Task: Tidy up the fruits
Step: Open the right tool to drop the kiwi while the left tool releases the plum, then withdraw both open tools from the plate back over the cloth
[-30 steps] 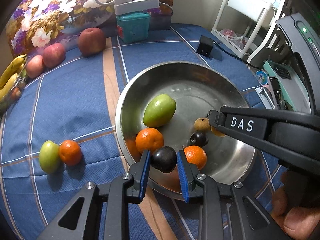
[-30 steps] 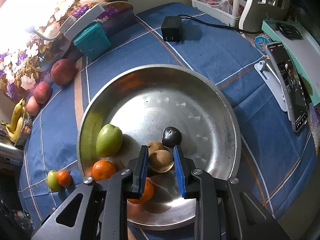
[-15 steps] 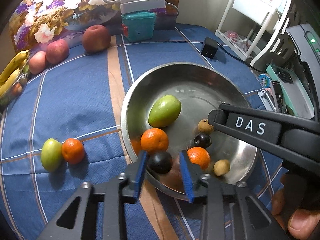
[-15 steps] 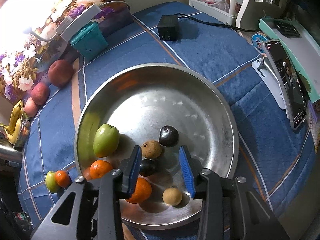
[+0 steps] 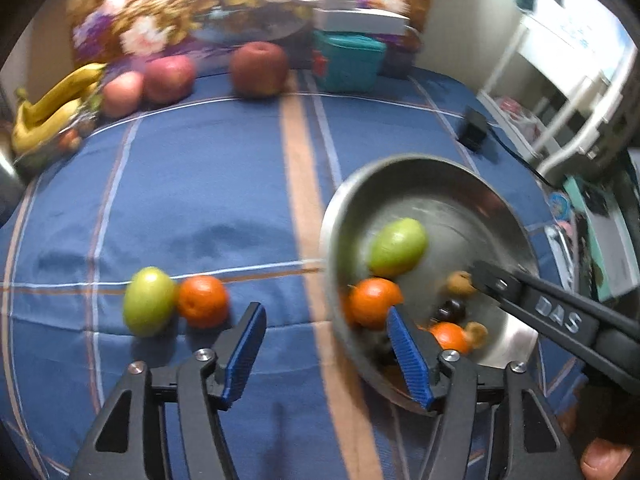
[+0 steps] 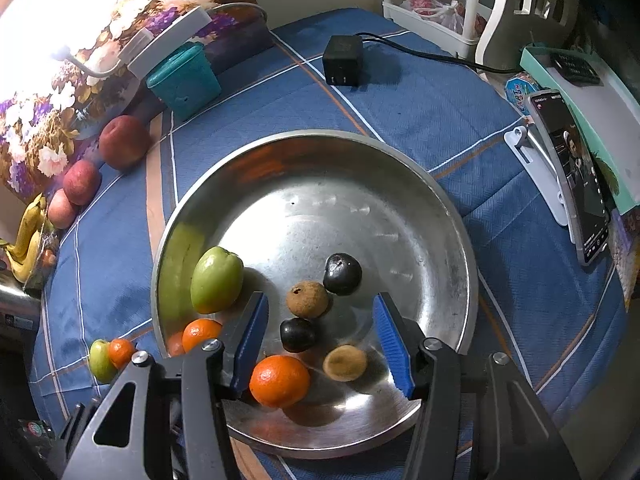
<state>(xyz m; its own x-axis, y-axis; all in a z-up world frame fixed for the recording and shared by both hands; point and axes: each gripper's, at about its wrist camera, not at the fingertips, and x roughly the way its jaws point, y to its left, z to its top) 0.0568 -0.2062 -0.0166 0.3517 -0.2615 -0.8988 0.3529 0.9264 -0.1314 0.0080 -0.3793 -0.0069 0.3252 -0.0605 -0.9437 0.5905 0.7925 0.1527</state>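
Now, from the left wrist view, the left claw has just been opening and its blue pads stand wide with nothing between them but blue checked cloth on the worktop. Its right-hand pad overlaps the near rim of the steel bowl, and the picture is blurred. To the left of the claw, a green fruit and a small orange lie touching each other on the cloth, outside the bowl. Inside the bowl sit a larger green fruit and an orange, just beyond the right pad. Over to the right wrist view: the right claw hangs above the bowl, jaws apart and gripping nothing, having just been opening too. Between its pads, lower down on the bowl floor, lie a dark plum, a brown fruit and a tan fruit, none touched. A big orange sits by the left pad, and another dark plum lies farther in.
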